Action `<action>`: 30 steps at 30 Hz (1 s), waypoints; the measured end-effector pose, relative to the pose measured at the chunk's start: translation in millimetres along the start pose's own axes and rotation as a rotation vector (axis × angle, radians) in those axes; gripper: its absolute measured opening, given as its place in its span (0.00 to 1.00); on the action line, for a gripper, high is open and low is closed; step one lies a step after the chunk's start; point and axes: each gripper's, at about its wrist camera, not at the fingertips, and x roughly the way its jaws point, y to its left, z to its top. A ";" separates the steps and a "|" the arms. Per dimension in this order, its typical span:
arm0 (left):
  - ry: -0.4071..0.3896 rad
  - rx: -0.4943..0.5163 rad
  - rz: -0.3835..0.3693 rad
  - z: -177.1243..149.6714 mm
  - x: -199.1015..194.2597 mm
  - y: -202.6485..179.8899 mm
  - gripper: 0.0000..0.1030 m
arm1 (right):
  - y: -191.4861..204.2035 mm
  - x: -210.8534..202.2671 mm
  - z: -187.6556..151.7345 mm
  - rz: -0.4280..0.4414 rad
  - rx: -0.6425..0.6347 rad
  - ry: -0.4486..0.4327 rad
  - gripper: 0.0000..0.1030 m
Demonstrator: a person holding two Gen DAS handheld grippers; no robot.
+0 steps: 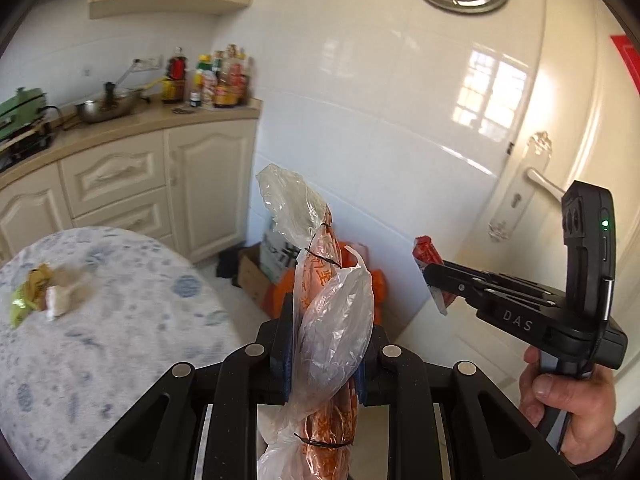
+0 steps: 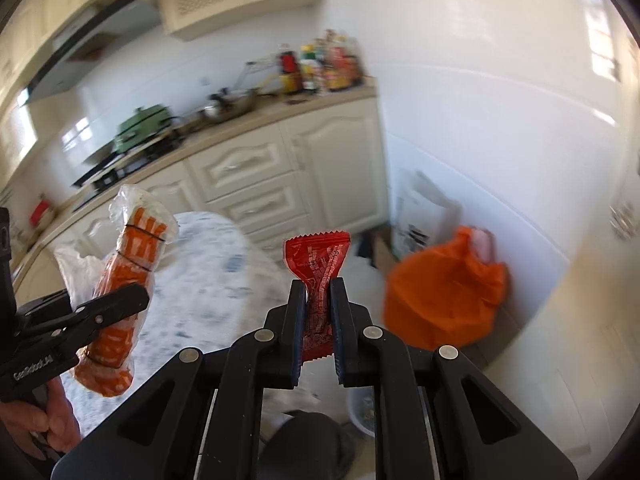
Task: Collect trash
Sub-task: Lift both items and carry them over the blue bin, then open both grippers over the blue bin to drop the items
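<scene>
Trash filled both grippers. The left gripper (image 1: pixel 326 356) was clamped on an orange-and-clear plastic bundle (image 1: pixel 326 280), a rolled orange wrapper bound with thin dark bands inside a crinkled clear bag, which stood up past the fingertips and hung below them. To its right, held by a hand (image 1: pixel 568 408), the right gripper (image 2: pixel 319 312) was closed on a red sachet (image 2: pixel 318 268), whose serrated top edge flared out above the pinched waist between the pads. Left of and beyond the left gripper, a small heap of crumpled wrappers (image 1: pixel 44 292), yellow-green and pale, lay on the table (image 1: pixel 120 340) with its blue-patterned cloth. Ahead and right of the right gripper, an orange bag (image 2: pixel 444 300) sat on the floor against the white tiled wall (image 1: pixel 380 100), with a cardboard box (image 1: pixel 250 278) just beside it. Under the right gripper, part of a pale bin (image 2: pixel 362 412) showed.
</scene>
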 end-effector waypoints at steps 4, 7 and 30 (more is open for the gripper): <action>0.063 0.009 -0.045 6.9 42.4 -19.7 0.18 | -35.3 10.7 -8.2 -0.043 0.052 0.035 0.11; 0.117 0.015 -0.065 7.9 75.5 -32.2 0.18 | -58.6 26.9 -16.0 -0.055 0.095 0.073 0.11; 0.298 0.089 0.050 30.2 211.1 -75.5 0.92 | -136.2 118.9 -72.4 -0.053 0.350 0.264 1.00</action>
